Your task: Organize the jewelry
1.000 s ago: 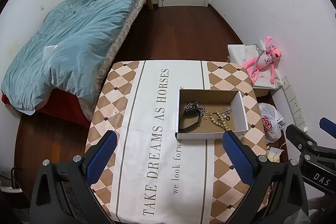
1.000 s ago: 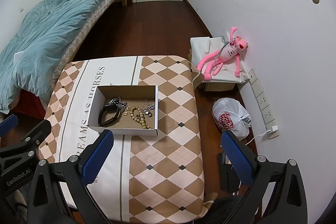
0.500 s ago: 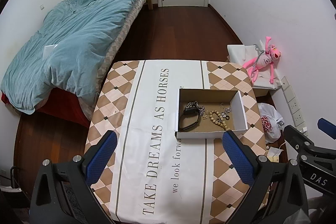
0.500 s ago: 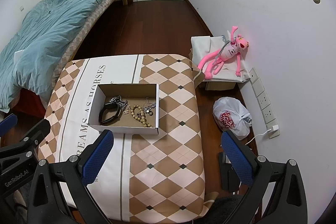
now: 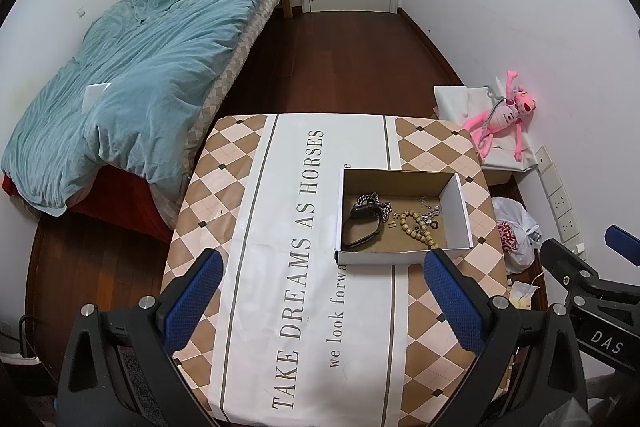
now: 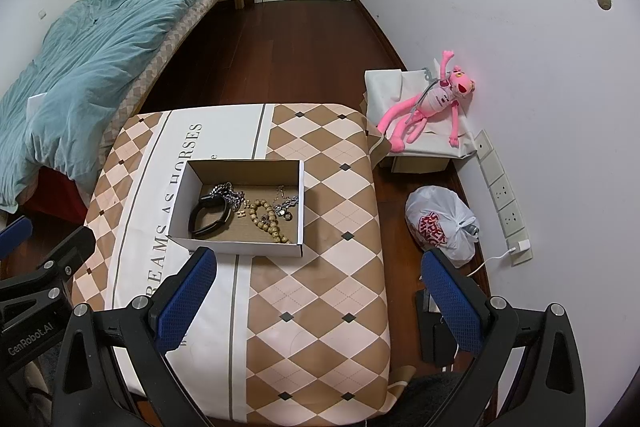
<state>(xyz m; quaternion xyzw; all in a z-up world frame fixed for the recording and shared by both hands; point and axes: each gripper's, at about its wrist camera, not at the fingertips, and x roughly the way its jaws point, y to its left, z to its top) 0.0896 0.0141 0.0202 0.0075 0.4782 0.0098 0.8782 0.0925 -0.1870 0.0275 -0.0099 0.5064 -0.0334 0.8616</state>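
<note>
Cardboard box [image 5: 400,255] is sitting on the tablecloth [image 5: 280,227], long axis running across my view, holding a black watch [image 5: 362,225], bead bracelet [image 5: 416,227] and silver chain [image 5: 376,203]. I'm hovering the left gripper [image 5: 320,303] and right gripper [image 6: 316,299] just short of the box, both spread wide, empty. Cloth is reading "TAKE DREAMS AS HORSES".

Cardboard, cloth and polished wood

The box [image 5: 402,254] is matt cardboard, white outside, raw brown within; its chain [image 6: 228,191] glints metallic, the beads [image 6: 267,221] look wooden; tablecloth [image 6: 320,279] smooth printed fabric; floor [image 5: 352,67] glossy dark wood; gripper pads [image 5: 191,303] textured blue rubber.
</note>
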